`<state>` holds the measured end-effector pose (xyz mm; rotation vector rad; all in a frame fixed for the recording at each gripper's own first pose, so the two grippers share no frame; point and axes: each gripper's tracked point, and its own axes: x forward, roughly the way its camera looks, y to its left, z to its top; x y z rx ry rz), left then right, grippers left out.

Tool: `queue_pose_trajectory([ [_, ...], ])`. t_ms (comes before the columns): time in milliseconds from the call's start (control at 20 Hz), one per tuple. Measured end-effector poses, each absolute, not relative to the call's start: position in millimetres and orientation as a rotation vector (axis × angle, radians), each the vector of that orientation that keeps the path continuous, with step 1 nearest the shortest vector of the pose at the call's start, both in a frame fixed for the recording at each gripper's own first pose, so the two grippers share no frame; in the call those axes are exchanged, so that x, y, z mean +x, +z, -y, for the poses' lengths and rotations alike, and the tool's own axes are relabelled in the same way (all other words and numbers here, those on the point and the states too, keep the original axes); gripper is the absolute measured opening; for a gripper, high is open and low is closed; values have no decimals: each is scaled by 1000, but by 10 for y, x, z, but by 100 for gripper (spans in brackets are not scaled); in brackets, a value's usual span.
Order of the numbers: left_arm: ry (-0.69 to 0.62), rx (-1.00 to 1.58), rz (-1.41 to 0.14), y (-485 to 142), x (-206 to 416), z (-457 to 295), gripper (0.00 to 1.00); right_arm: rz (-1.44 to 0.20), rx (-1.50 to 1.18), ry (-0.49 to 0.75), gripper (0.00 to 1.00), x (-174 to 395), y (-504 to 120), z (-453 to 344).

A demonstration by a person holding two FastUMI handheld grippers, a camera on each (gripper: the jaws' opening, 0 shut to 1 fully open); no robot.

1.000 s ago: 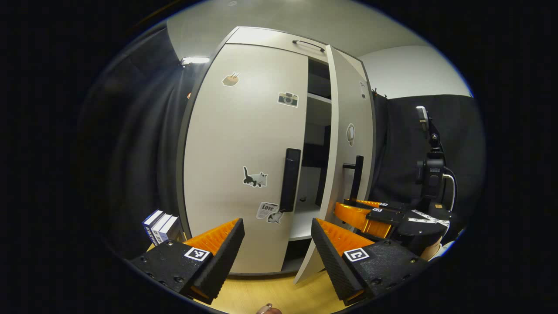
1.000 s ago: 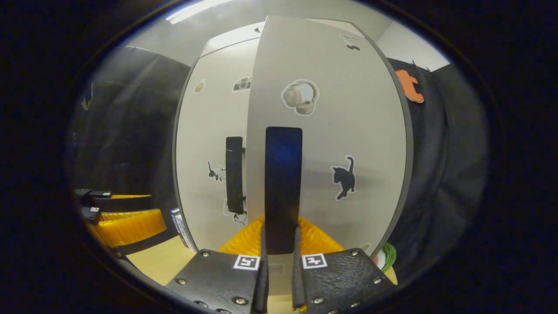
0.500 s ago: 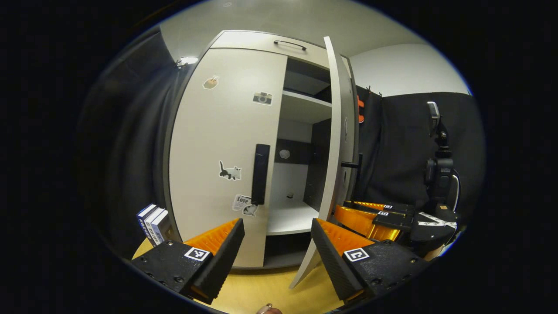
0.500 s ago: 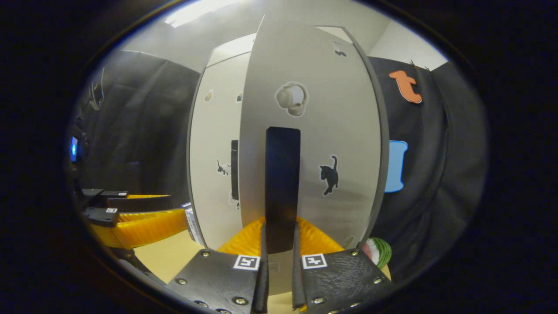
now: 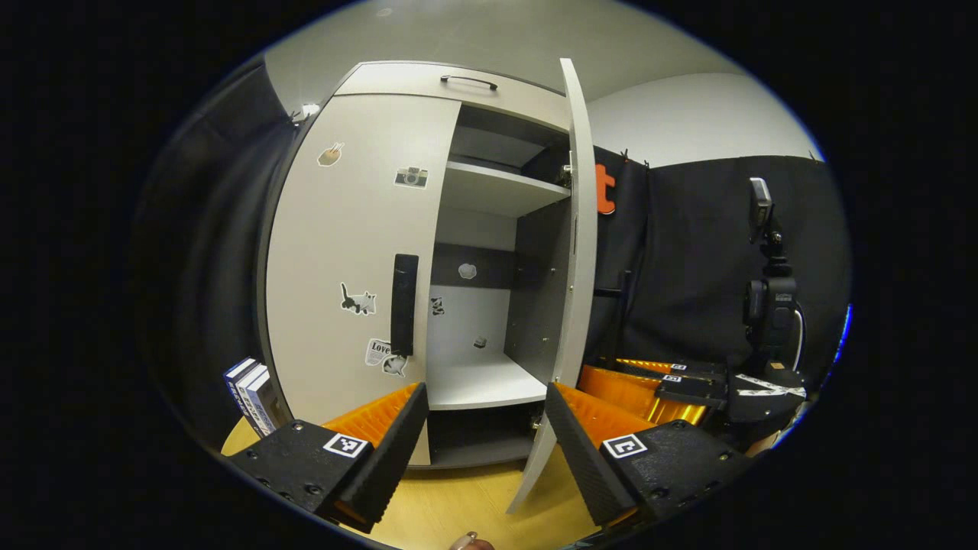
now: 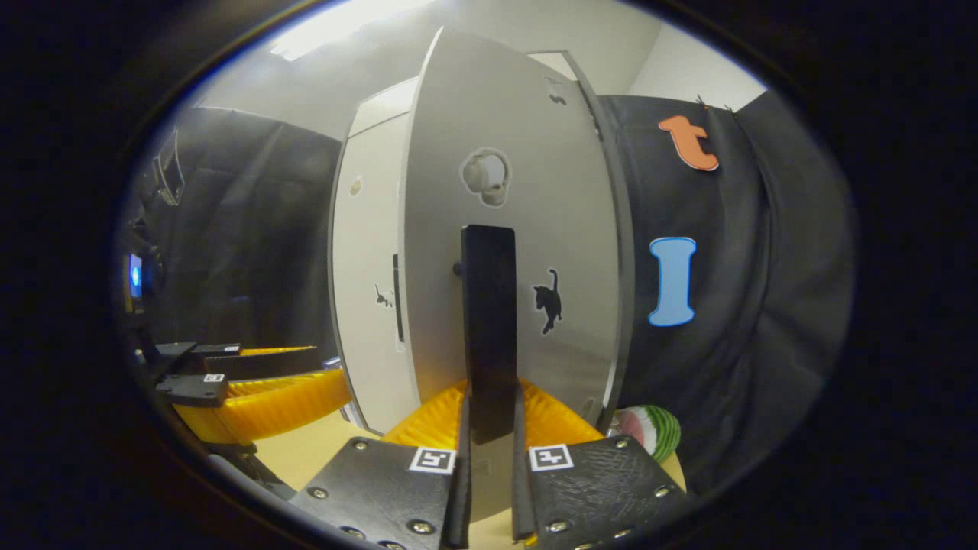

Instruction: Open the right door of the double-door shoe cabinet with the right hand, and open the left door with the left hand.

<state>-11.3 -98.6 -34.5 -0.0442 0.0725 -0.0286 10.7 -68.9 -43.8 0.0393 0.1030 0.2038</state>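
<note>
**Right door swung out, left door shut**

1. Right gripper [image 6: 489,489]: in the right gripper view its two fingers are closed tightly on the right door handle [image 6: 489,321], a dark upright bar, and grip it at its lower end. The bar runs upward from between the fingers, in front of the right door [image 6: 535,214].

2. Right door: in the left gripper view the right door [image 5: 577,229] stands well out from the shoe cabinet [image 5: 428,76] and is seen almost edge-on. The opening exposes an upper shelf [image 5: 497,183] and a lower shelf [image 5: 481,382] (a small object lies on the lower one, too small to identify).

3. Left gripper [image 5: 485,428]: in the left gripper view its fingers are spread wide apart and hold nothing. The gripper hovers low in front of the cabinet, clear of the doors.

4. Left door [image 5: 351,252]: it lies flat against the cabinet front, closed. The left door handle [image 5: 403,305], a dark upright bar, sits at the door's inner edge, above and beyond the left gripper, with no contact between them.

5. Surroundings: a few books [image 5: 250,389] stand just beside the cabinet's left side, on the wooden table [image 5: 458,504]. In the right gripper view a green-striped ball [image 6: 649,429] rests near the lower corner of the right door.
</note>
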Motion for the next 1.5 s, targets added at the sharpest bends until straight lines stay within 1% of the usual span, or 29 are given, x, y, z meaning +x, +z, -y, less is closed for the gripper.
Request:
queue_pose_trajectory([
  [600, -89, -39, -79, -389, 22, 1329, 96, -111, 77, 145, 21, -92, -413, 1134],
  [800, -116, -44, -89, -429, 66, 1436, 96, -125, -14, 86, 19, -179, -497, 1325],
  [850, -124, -48, -90, -437, 81, 1459, 96, -99, -7, 74, 17, -302, -410, 1398],
  [900, -130, -51, -94, -458, 92, 1474, 96, -96, -5, 52, 20, -224, -420, 1432],
  [950, -135, -52, -98, -466, 94, 1493, 96, -92, -5, 35, 19, -215, -406, 1487],
  [1050, -146, -56, -99, -470, 99, 1531, 96, -91, -8, -18, 19, -182, -417, 1637],
  [1100, -150, -57, -98, -471, 97, 1536, 96, -89, -23, -48, 18, -343, -365, 1761],
  [1150, -151, -56, -95, -460, 101, 1538, 96, -87, -32, -77, 17, -243, -386, 1868],
  [1250, -154, -56, -89, -449, 113, 1536, 96, -90, 0, -60, 12, -275, -376, 1867],
  [1500, -145, -72, -78, -458, 153, 1458, 96, -86, -62, -88, 12, -306, -353, 1906],
])
